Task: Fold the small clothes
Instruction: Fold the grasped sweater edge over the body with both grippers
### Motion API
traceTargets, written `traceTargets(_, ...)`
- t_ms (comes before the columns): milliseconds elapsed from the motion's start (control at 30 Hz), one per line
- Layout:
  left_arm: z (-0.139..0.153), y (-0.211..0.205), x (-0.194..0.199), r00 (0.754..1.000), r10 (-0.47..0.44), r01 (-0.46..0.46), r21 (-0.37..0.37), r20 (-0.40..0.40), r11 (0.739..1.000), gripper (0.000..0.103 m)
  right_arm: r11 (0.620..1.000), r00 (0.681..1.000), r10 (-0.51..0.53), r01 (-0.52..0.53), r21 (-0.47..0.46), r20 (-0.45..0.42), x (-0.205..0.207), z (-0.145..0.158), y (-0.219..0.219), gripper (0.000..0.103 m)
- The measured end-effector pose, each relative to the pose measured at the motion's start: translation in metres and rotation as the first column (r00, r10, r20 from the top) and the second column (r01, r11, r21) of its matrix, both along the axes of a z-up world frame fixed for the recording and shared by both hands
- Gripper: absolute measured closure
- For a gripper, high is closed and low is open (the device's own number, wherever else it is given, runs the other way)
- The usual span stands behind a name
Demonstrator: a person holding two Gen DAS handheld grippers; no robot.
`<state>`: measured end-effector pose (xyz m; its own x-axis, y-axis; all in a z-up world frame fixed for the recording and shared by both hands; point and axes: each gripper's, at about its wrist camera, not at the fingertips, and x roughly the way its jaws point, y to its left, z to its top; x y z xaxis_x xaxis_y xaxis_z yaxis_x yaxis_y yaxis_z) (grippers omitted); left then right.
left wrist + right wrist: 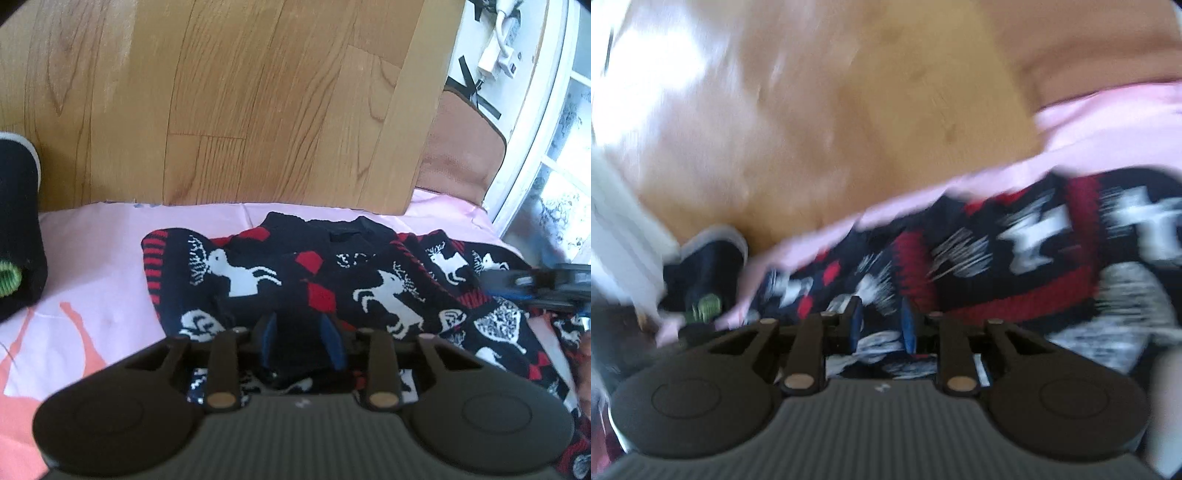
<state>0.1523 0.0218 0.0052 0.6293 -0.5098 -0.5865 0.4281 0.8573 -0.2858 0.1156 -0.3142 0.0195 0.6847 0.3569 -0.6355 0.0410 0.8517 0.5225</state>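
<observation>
- The left gripper [300,341] had its jaws clamped on a dark fold of the sweater [332,280]; the blue pads [332,341] stood close on either side of the bunched knit.
- The right gripper [881,325] had its jaws narrowly apart with sweater [1015,258] cloth between them; that view was badly blurred, so I cannot tell whether the pads [907,325] pressed on the cloth.
- In the left view the right gripper [546,288] showed at the right edge, low over the sweater's right side (blurred there too).
- The sweater was navy with white reindeer and red diamonds and stripes. It lay spread on a pink sheet [92,258], neck opening toward the far edge, one sleeve with a red-striped cuff folded in at the left.
- The near hem rose in a hump up to the left jaws, and more of the knit ran under that gripper's body.
- The sheet bore an orange-pink print at the lower left.
- A dark sock [18,236] with a white edge and a green patch lay at the sheet's left edge, well apart from the sweater.
- Beyond the sheet was a wood floor [221,92].
- A brown mat [461,147] lay at the right, beside a white window frame [535,147].
</observation>
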Motion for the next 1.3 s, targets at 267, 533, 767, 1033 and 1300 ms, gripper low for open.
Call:
traceTargets(267, 0.015, 0.019, -0.006, 0.998, 0.047, -0.040, -0.146, 0.045, 0.988, 0.060, 0.858, 0.920, -0.363, 0.392, -0.332, 0.149, -0.131, 0.051, -0.098, 0.067)
traceTargets(533, 0.015, 0.018, -0.005, 0.996, 0.078, -0.071, -0.129, 0.046, 0.989, 0.060, 0.769, 0.906, -0.414, 0.400, -0.498, 0.089, -0.189, 0.041, -0.110, 0.063)
traceTargets(767, 0.013, 0.017, -0.005, 0.997, 0.058, -0.051, -0.125, 0.046, 0.991, 0.056, 0.840, 0.975, -0.222, 0.174, -0.513, -0.033, -0.196, 0.021, -0.071, 0.050)
traceTargets(1033, 0.012, 0.020, -0.003, 0.997, 0.075, -0.070, -0.136, 0.029, 0.988, 0.055, 0.826, 0.935, -0.355, 0.310, -0.470, -0.009, -0.180, 0.051, -0.106, 0.095)
traceTargets(1300, 0.015, 0.032, 0.000, 0.995, 0.097, -0.093, -0.199, 0.010, 0.976, 0.054, 0.959, 0.951, -0.272, 0.280, -0.034, 0.148, -0.104, 0.198, -0.109, 0.094)
